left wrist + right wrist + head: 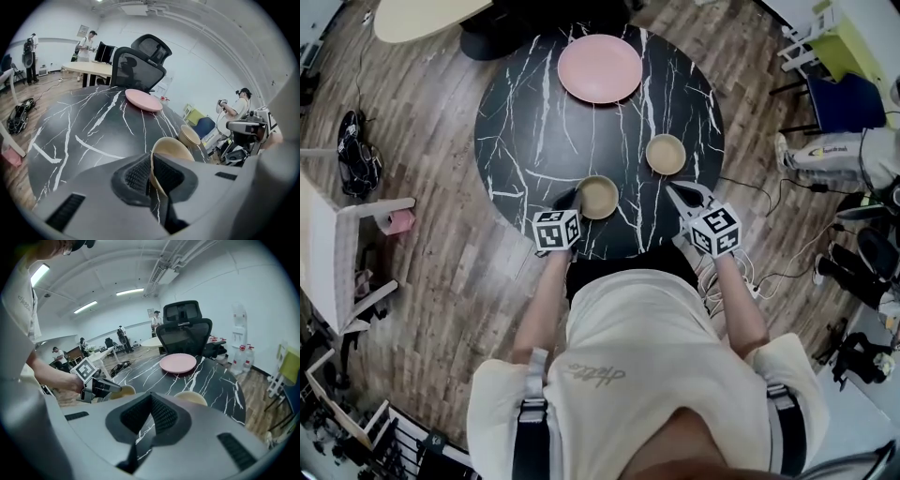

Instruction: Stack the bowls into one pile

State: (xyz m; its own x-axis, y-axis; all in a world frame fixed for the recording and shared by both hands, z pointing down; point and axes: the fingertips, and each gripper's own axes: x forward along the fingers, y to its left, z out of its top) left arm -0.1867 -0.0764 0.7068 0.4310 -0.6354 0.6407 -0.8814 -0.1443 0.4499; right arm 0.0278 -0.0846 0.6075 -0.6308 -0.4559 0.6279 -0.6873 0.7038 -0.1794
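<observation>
Quick update from the remote seat: I'm running the left gripper point(569, 200) and it's pinching the rim of the near bowl point(598, 197), one pad inside the wall and one outside, jaws nearly together with just the thin rim between them. The left gripper view is showing that bite clearly. The near bowl is sitting over my side of the table point(534, 131), close to the edge. I'm not able to tell from up top whether it's actually clear of the surface.

The right gripper point(682, 197) is hovering at the table edge on the other side, jaws pressed together on nothing.

Here's the bit that matters, I'm thinking: the far bowl point(666, 154) is lying further across the table and off toward the right from the one I'm holding, well apart from it. The right gripper is nearer to it, but the left one is carrying the load. Since I'm gripping the side of the rim facing away from the target, the bowl body is leading the way over, which looks handy for dropping it in.

The pink plate point(600, 67) is sitting well beyond both, out of the path.
</observation>
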